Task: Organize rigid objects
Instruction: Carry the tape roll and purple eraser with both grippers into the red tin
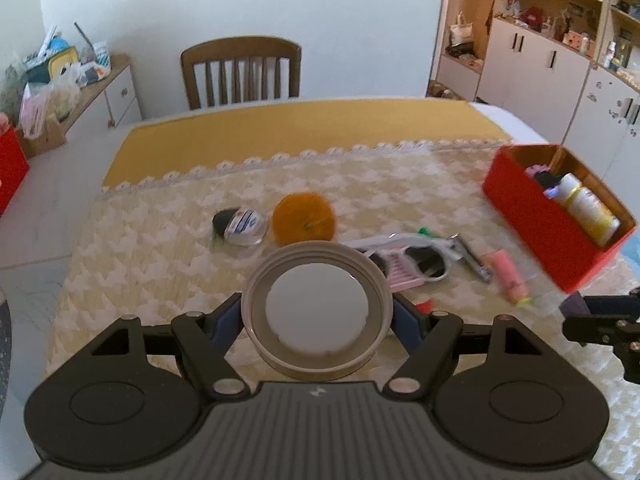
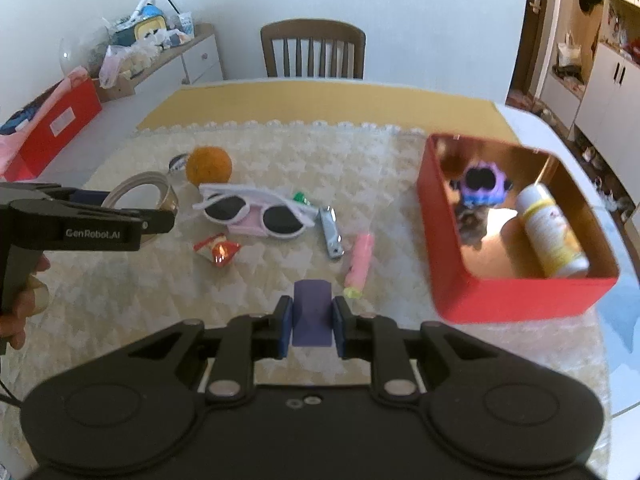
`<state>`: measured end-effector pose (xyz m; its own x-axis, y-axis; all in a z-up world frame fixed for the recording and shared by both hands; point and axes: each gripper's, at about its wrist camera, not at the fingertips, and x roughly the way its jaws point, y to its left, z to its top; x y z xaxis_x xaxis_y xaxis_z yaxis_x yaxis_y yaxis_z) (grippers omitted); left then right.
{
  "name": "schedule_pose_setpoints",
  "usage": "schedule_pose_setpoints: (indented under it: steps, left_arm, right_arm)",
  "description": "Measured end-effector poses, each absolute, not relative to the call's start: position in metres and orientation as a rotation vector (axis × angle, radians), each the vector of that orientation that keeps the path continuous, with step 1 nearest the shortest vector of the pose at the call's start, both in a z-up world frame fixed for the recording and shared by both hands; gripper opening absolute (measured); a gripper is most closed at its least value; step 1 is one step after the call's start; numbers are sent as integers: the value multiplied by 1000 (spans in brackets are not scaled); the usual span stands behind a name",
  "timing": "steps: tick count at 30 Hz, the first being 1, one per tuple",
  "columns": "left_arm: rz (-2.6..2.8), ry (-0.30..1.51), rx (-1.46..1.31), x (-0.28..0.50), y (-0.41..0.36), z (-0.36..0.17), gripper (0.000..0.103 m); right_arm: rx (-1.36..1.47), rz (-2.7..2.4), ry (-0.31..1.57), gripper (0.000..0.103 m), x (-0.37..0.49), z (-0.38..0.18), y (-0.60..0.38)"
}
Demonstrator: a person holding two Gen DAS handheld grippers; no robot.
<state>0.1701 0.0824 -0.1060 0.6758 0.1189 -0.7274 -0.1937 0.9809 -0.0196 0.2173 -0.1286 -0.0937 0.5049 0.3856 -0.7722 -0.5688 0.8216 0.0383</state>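
Note:
My left gripper (image 1: 318,318) is shut on a round grey lid (image 1: 318,312) and holds it above the table; it also shows in the right wrist view (image 2: 140,194). My right gripper (image 2: 312,322) is shut on a small purple block (image 2: 312,314). A red tin box (image 2: 516,288) at the right holds a white bottle (image 2: 550,236) and a purple toy (image 2: 482,184). On the cloth lie an orange (image 2: 209,166), white sunglasses (image 2: 252,212), a nail clipper (image 2: 331,232), a pink tube (image 2: 360,264) and a red wrapper (image 2: 218,250).
A wooden chair (image 2: 313,48) stands at the table's far side. A low cabinet (image 2: 192,60) with clutter and a red box (image 2: 56,124) are at the left. Cupboards (image 1: 540,60) line the right wall. A small dark pouch (image 1: 240,222) lies beside the orange.

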Motion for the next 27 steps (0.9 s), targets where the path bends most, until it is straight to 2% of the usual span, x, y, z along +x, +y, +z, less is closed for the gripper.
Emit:
schedule_pose_setpoints:
  steps: [16, 27]
  left_arm:
    - [31, 762, -59, 194, -4, -56, 77]
    - [-61, 780, 12, 238, -91, -55, 77]
  right_arm:
    - [-184, 549, 749, 20, 253, -44, -192]
    - [-172, 514, 762, 20, 309, -45, -246]
